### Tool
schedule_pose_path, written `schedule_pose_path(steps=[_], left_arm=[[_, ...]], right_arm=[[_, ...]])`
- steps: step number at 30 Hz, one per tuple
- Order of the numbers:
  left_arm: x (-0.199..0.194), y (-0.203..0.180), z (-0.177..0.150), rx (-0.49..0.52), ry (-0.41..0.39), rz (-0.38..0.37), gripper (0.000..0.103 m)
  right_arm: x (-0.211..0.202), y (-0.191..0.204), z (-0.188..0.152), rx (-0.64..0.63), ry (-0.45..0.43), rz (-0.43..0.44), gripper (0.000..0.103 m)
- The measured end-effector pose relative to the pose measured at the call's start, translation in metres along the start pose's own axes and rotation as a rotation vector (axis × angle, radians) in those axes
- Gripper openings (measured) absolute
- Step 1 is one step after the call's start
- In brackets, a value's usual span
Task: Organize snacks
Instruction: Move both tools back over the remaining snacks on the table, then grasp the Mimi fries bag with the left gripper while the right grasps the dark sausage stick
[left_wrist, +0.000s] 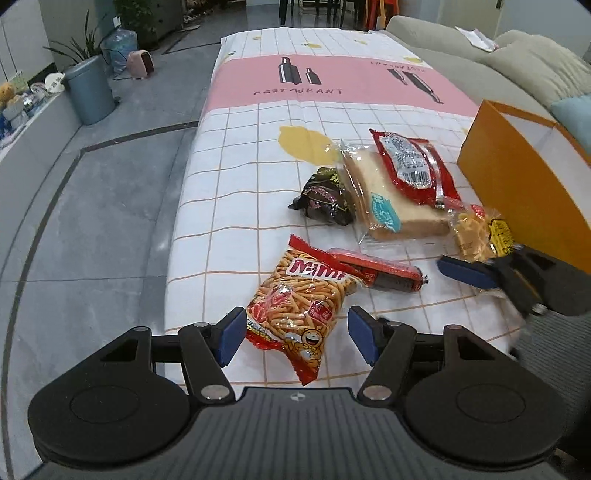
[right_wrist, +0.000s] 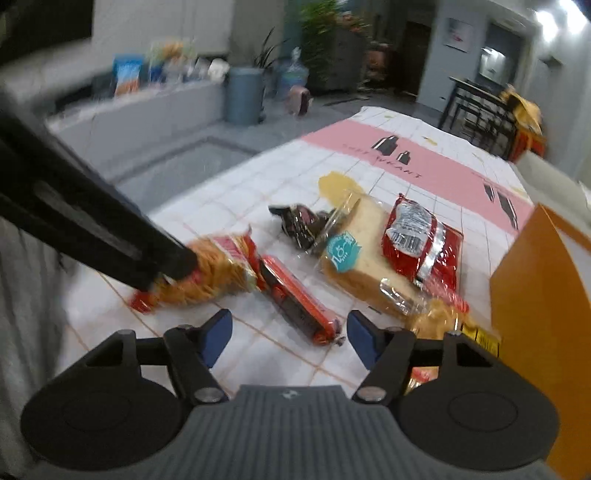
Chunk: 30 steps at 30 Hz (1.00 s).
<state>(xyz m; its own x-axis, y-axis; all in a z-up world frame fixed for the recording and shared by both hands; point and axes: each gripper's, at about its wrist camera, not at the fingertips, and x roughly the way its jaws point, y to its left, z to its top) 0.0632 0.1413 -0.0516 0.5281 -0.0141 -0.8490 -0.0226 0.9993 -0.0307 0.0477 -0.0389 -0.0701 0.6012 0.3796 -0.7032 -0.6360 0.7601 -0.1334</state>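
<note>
Checked cloth covers the surface (left_wrist: 229, 206), snacks clustered by an orange box (left_wrist: 517, 192). Left gripper (left_wrist: 297, 334) fingers spread around the stick-snack bag (left_wrist: 299, 299); right gripper (right_wrist: 290, 336) fingers spread, empty. Bag looks light, crinkly, slippery; contents probably fragile: pinch mid-body gently.

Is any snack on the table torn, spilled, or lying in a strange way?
Nothing looks torn or spilled. The only untidy part: the red packet lies on top of the bread bag, and the snacks sit loosely scattered beside the orange bag.
</note>
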Motion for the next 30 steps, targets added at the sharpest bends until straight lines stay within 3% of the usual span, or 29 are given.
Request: schedule_pose_path(steps=[8,10,11,15,18,21,30], left_arm=[[0.01,0.014,0.003,-0.079,0.041,0.014,0.075],[0.007,0.016,0.003,-0.093,0.029,0.007,0.075],[0.006,0.016,0.003,-0.095,0.025,0.005,0.075],[0.012,0.008,0.009,0.023,0.048,-0.031,0.075],[0.018,0.007,0.011,0.095,0.077,-0.124,0.075],[0.024,0.011,0.012,0.087,0.119,-0.23,0.076],[0.048,0.015,0.015,0.091,0.169,-0.157,0.08]], right_arm=[[0.041,-0.014,0.007,0.059,0.074,0.059,0.055],[0.043,-0.023,0.007,0.123,0.08,0.085,0.031],[0.042,-0.026,0.007,0.134,0.081,0.078,0.03],[0.034,-0.028,0.002,0.129,0.117,0.067,0.029],[0.028,-0.03,-0.001,0.148,0.154,0.069,0.029],[0.023,-0.037,-0.003,0.195,0.174,0.099,0.03],[0.024,-0.043,-0.004,0.198,0.157,0.148,0.03]])
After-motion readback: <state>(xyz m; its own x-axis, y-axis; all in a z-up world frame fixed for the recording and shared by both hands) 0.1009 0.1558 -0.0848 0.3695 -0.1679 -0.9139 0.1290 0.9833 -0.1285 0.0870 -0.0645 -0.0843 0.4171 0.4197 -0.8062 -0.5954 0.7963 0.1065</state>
